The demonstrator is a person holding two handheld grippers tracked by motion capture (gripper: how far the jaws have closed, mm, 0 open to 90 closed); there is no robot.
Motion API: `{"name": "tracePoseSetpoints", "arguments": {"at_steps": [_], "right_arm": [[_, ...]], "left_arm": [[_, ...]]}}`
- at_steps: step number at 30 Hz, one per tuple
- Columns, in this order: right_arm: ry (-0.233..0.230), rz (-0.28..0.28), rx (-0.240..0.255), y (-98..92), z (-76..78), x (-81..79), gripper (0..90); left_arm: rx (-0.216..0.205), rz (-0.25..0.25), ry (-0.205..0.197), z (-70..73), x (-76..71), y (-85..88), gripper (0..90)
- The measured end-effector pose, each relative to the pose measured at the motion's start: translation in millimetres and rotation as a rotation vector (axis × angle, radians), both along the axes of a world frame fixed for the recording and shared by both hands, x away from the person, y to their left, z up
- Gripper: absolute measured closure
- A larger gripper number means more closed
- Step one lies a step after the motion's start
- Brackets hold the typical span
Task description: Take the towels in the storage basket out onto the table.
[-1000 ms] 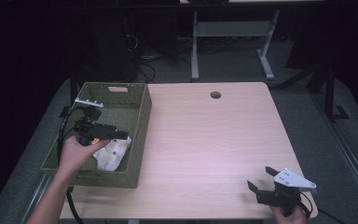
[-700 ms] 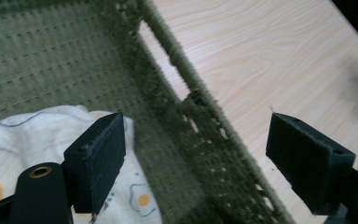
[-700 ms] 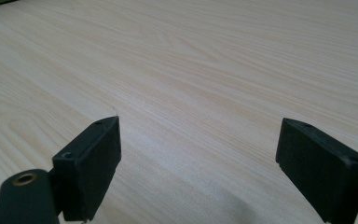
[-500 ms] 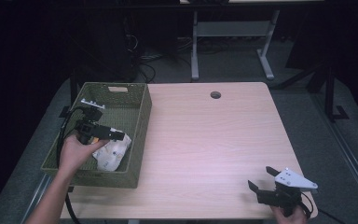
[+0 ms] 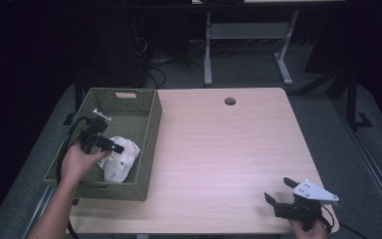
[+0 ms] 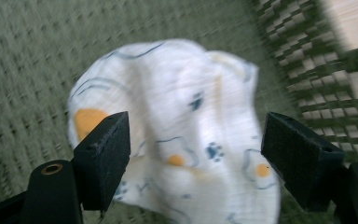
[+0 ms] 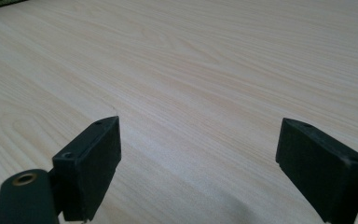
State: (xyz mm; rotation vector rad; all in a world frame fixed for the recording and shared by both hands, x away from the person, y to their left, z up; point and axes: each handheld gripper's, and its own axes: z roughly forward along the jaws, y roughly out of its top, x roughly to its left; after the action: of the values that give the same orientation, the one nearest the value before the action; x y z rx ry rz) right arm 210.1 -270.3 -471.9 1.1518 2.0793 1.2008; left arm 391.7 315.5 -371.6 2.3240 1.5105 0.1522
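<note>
Shifted slightly toward the near end of the green woven basket [image 5: 149,130] since 1.0 s ago: left gripper [image 5: 113,148], now over the white printed cloth [image 5: 121,162]. Unchanged at the near right corner: right gripper [image 5: 277,192].

Light wooden table [image 5: 229,149], basket at its left edge. Crumpled cloth [image 6: 182,140] with orange and blue prints on the basket floor, framed between the left gripper's 2 spread jaws, not pinched. Right gripper's 2 jaws spread too, holding nothing, over bare tabletop [image 7: 205,70].

White cloth [image 6: 182,140] with orange and blue prints, green basket [image 5: 149,119], pale wood table [image 5: 229,149].
</note>
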Motion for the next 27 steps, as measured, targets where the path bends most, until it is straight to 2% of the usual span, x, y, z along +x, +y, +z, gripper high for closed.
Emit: {"name": "tracePoseSetpoints", "arguments": {"at_steps": [2, 3, 4, 5, 6, 8, 9, 11, 12, 13, 16, 18, 22, 27], "right_arm": [[0.002, 0.001, 0.001, -0.2, 0.0, -0.1, 13.6], [0.003, 0.0, 0.003, -0.3, 0.1, -0.1, 13.6], [0.003, 0.0, 0.003, -0.3, 0.1, -0.1, 13.6], [0.001, 0.001, 0.004, -0.6, 0.1, 0.1, 13.6], [0.001, 0.001, 0.004, -0.6, 0.1, 0.1, 13.6], [0.002, 0.004, 0.004, -0.4, 0.1, 0.1, 13.6], [0.002, 0.004, 0.004, -0.4, 0.1, 0.1, 13.6], [-0.004, 0.007, 0.006, -0.8, 0.5, -0.8, 13.6], [-0.001, 0.006, 0.007, -1.0, 0.4, -1.1, 13.6], [-0.001, 0.005, 0.006, -1.3, 0.2, -1.0, 13.6], [0.001, 0.003, 0.007, -1.8, -0.5, 0.0, 13.6], [0.001, 0.005, 0.007, -1.6, -0.2, 0.1, 13.6], [0.001, 0.005, 0.007, -2.3, 0.0, -0.9, 13.6], [0.007, -0.001, 0.009, -2.6, -0.6, 0.2, 13.6]], "left_arm": [[0.026, 0.015, 0.02, -4.6, 4.5, 2.5, 24.0], [0.049, 0.015, 0.043, -8.4, 7.8, 2.6, 25.6], [0.049, 0.015, 0.043, -8.4, 7.8, 2.6, 26.6], [0.075, 0.011, 0.069, -12.5, 11.8, 0.8, 26.8], [0.075, 0.011, 0.069, -12.5, 11.8, 0.8, 26.9], [0.128, 0.009, 0.097, -17.4, 17.8, -4.1, 27.7], [0.128, 0.009, 0.097, -17.4, 17.8, -4.1, 27.9], [0.168, 0.006, 0.096, -20.0, 20.8, -5.4, 28.3], [0.146, 0.026, 0.121, -23.2, 24.0, -4.9, 28.3], [0.145, 0.03, 0.129, -25.0, 25.5, -5.2, 28.9], [0.165, 0.033, 0.162, -31.6, 29.9, -8.4, 31.1], [0.203, 0.038, 0.198, -38.0, 32.4, -11.6, 32.5], [0.194, 0.043, 0.221, -43.5, 35.3, -12.7, 36.3], [0.221, 0.026, 0.236, -50.5, 35.5, -19.5, 40.0]]}}
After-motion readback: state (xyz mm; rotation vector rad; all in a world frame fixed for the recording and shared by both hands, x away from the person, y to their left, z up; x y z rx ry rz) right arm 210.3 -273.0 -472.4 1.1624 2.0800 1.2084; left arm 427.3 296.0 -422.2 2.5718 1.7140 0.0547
